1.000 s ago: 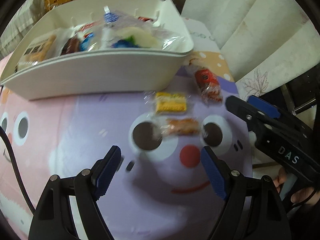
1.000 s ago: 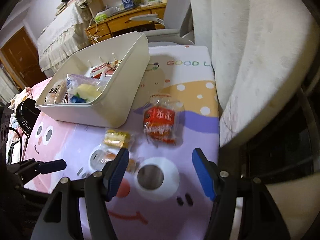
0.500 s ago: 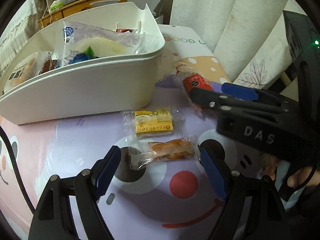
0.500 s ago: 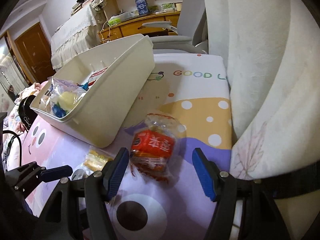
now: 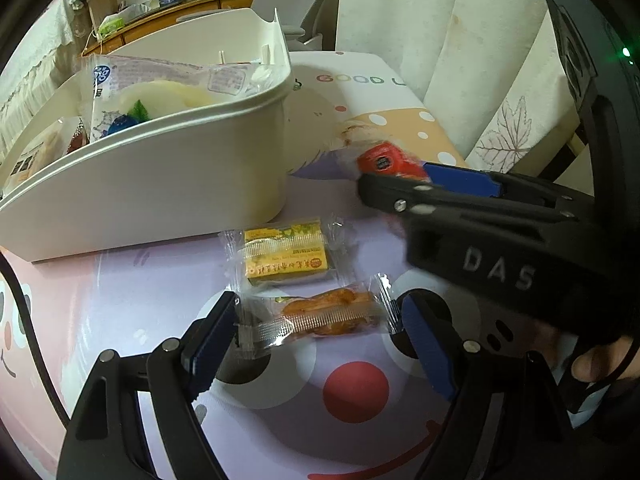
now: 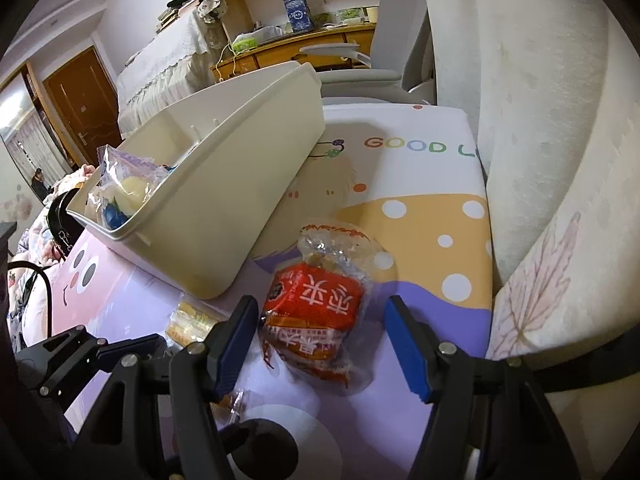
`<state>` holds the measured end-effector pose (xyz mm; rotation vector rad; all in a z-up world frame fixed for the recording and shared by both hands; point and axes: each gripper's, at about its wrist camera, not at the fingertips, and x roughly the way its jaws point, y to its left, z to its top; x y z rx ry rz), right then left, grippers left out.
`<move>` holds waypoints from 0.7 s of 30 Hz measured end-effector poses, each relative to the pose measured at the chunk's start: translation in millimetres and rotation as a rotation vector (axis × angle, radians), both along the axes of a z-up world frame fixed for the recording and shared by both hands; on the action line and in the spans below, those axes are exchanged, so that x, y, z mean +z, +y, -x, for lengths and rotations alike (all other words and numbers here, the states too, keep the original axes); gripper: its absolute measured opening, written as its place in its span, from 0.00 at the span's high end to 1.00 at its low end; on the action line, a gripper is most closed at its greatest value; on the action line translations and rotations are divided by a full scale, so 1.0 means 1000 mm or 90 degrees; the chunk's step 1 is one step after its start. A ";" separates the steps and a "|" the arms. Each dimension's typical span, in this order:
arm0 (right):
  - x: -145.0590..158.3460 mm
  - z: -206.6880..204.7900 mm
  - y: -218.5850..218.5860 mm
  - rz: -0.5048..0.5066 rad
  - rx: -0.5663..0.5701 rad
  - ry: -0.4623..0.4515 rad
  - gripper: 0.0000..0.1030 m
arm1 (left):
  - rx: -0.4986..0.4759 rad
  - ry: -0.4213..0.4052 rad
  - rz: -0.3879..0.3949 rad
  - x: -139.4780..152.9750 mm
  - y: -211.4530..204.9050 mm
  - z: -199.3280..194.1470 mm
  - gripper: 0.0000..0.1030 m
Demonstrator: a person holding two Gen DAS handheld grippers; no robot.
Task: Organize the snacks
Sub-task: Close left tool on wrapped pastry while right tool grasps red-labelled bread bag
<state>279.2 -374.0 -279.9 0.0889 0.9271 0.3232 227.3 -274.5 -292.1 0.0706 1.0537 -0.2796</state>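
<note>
Left gripper [image 5: 316,328] stood wide astride the orange snack [image 5: 326,314]. Right gripper [image 6: 320,340], jaws just narrowing, straddled the red packet [image 6: 312,312] untouched, near the bin [image 6: 224,216] corner.

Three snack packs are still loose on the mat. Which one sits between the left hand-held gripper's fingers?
The clear-wrapped orange pastry, lying crosswise between the open jaws. The yellow pack lies beyond it; the red pack sits at the right gripper.
</note>
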 end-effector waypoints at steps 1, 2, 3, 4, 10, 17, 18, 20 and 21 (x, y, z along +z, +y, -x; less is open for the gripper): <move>0.000 0.000 -0.003 -0.006 -0.005 0.002 0.49 | -0.001 -0.003 -0.001 0.000 0.000 0.000 0.22; 0.000 0.000 -0.005 -0.014 -0.009 0.005 0.51 | -0.002 -0.008 -0.002 0.001 0.002 0.002 0.23; 0.000 0.000 -0.007 -0.020 -0.014 0.007 0.51 | -0.003 -0.012 -0.005 0.002 0.003 0.003 0.24; 0.000 0.000 -0.008 -0.021 -0.015 0.008 0.52 | -0.003 -0.014 -0.007 0.002 0.004 0.003 0.25; 0.001 0.004 -0.014 -0.021 -0.026 0.013 0.53 | 0.001 -0.021 -0.023 -0.008 -0.007 -0.006 0.29; 0.005 0.010 -0.023 -0.017 -0.043 0.020 0.53 | 0.004 -0.018 -0.027 -0.008 -0.001 0.001 0.30; 0.006 0.011 -0.024 -0.019 -0.047 0.019 0.53 | 0.005 -0.017 -0.028 -0.008 0.000 0.002 0.31; 0.009 0.012 -0.025 -0.021 -0.052 0.019 0.53 | 0.005 -0.014 -0.030 -0.007 0.002 0.005 0.31; 0.010 0.013 -0.025 -0.021 -0.053 0.019 0.53 | 0.006 -0.014 -0.031 -0.006 0.003 0.006 0.31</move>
